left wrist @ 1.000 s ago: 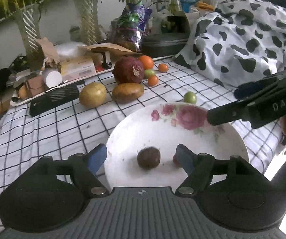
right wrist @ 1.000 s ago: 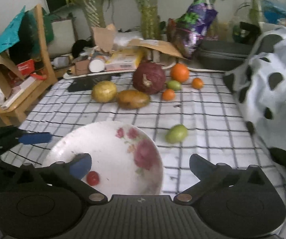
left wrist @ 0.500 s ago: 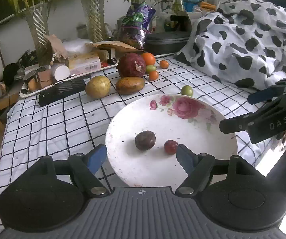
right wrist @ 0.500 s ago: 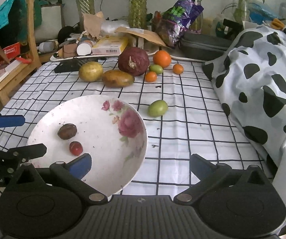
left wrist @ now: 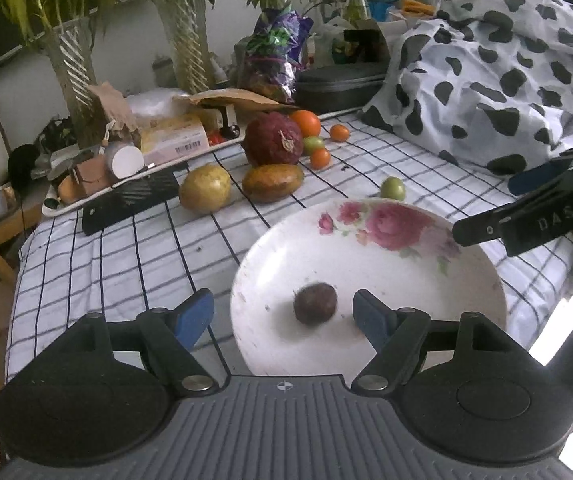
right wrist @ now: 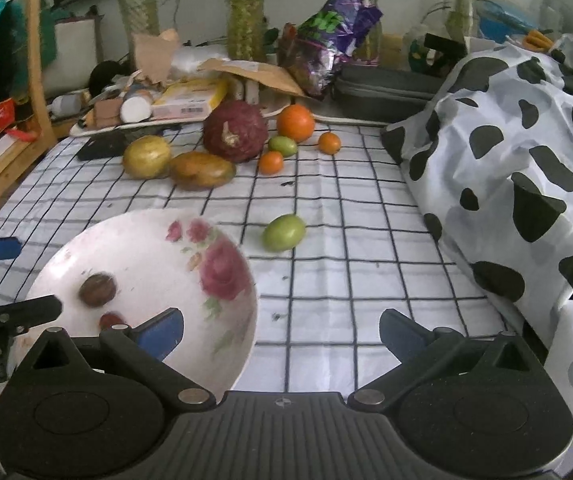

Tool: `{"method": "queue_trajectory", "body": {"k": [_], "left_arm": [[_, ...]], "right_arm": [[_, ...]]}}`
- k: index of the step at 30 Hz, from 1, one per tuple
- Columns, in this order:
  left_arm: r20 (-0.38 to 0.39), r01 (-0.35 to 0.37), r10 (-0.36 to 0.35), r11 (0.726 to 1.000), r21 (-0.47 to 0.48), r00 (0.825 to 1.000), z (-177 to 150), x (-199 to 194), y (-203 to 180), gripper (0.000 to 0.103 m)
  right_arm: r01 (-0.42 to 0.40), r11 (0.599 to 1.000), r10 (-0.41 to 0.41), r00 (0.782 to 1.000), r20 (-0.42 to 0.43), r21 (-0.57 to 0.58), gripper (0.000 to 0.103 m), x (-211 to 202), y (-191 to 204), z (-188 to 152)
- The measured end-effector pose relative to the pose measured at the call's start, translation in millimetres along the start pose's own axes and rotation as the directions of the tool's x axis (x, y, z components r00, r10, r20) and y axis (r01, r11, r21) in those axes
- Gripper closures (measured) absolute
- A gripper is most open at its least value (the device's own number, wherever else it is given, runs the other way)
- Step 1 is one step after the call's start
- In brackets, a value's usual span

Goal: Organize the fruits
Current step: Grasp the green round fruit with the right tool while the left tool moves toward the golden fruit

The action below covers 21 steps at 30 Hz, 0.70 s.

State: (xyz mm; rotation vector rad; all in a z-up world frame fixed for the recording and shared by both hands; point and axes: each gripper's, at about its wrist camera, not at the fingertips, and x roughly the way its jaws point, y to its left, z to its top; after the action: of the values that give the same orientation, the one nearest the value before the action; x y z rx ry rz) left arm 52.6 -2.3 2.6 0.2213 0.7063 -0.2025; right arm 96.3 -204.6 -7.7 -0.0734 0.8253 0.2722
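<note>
both grippers' fingers spread, empty: left gripper (left wrist: 282, 314) over floral plate (left wrist: 426, 264) holding brown fruit (left wrist: 315, 303); right gripper (right wrist: 280, 332) beside plate.

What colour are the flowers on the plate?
Pink roses on the white plate, clearest in the left wrist view.

bare cloth (right wrist: 346, 240) midway, fruit cluster (right wrist: 242, 140) behind

A lived-in home, likely a dining corner. A checked tablecloth (right wrist: 326, 216) covers the table, potted plants (left wrist: 66, 52) stand along the upper left, household clutter on a tray (left wrist: 134, 160) fills the back edge, and a cow-print blanket (right wrist: 526, 160) is heaped at right.
</note>
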Motion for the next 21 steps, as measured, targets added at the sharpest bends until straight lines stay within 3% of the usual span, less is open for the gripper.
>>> {"method": "queue_trajectory", "body": {"k": [11, 16, 21], "left_arm": [[0.01, -0.024, 0.024, 0.999, -0.027, 1.0, 22.5, 35.7, 32.9, 0.027], [0.015, -0.03, 0.03, 0.999, -0.011, 0.999, 31.9, 51.4, 39.8, 0.027], [0.012, -0.042, 0.042, 0.999, -0.002, 0.999, 38.6, 66.7, 46.2, 0.027]], "right_arm": [[-0.012, 0.999, 0.011, 1.0, 0.016, 0.04, 0.001, 37.6, -17.7, 32.8], [-0.031, 0.998, 0.032, 0.999, -0.009, 0.056, 0.014, 58.6, -21.7, 45.0], [-0.07, 0.993, 0.074, 0.996, -0.043, 0.091, 0.036, 77.6, -23.8, 54.1]]}}
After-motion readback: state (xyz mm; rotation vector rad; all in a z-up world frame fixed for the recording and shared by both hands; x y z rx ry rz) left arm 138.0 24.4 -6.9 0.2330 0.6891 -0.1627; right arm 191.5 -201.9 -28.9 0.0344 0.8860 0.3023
